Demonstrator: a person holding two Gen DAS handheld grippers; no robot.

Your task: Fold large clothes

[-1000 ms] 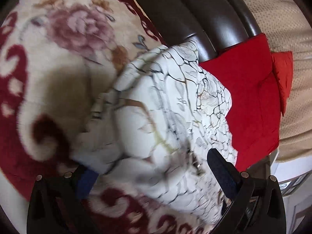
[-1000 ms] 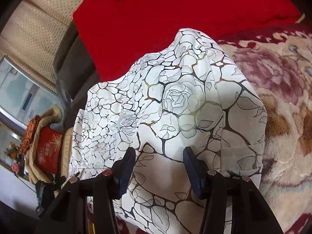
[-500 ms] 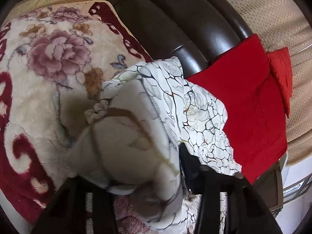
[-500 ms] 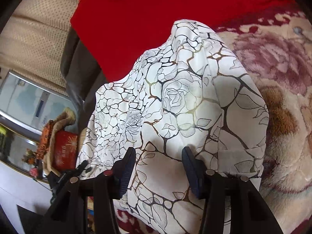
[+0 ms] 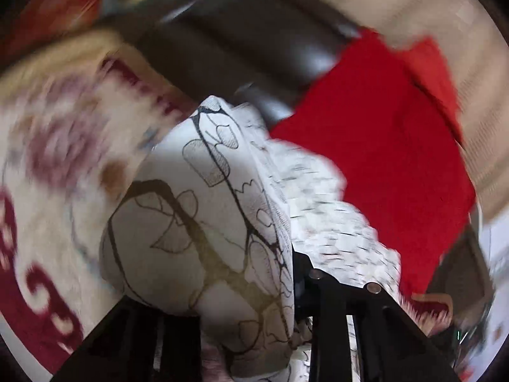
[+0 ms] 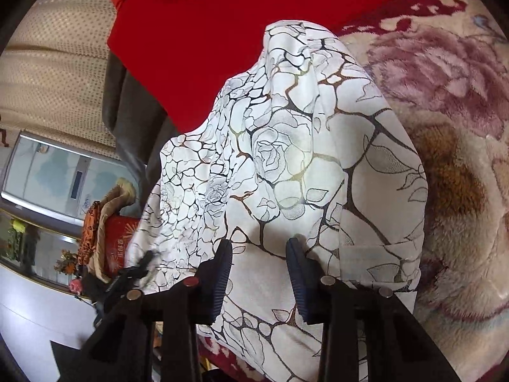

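**Inspector A:** Garment (image 6: 286, 159) under review: white, with a black-and-gold rose print, lying bunched on the floral plush blanket (image 6: 461, 165), its far edge against the red cloth (image 6: 222, 16). The step in hand, as I judge it, is the grasp that begins a fold. Left gripper (image 5: 222, 302): jaws closing, a thick wad of the garment between them and bulging over the left finger. I rate it as gripped.

**Inspector B:** Right gripper (image 6: 259, 273): jaws closing as well, standing at a middling gap with the garment's near part between the pads (image 6: 219, 273). Whether they already press the fabric, I cannot tell; the cloth between them looks flat, not pinched.

**Inspector A:** Next move, in my opinion: finish the right-hand pinch, then carry both held edges together across the garment, keeping them level so the fabric does not twist.

**Inspector B:** Differences between views. The right wrist camera is sharp; it shows the whole print, a sewn patch near the right edge, and a cluttered shelf (image 6: 63, 238) at the lower left. The left wrist camera is blurred, but it alone shows the dark leather sofa back (image 5: 254, 47) behind the blanket.
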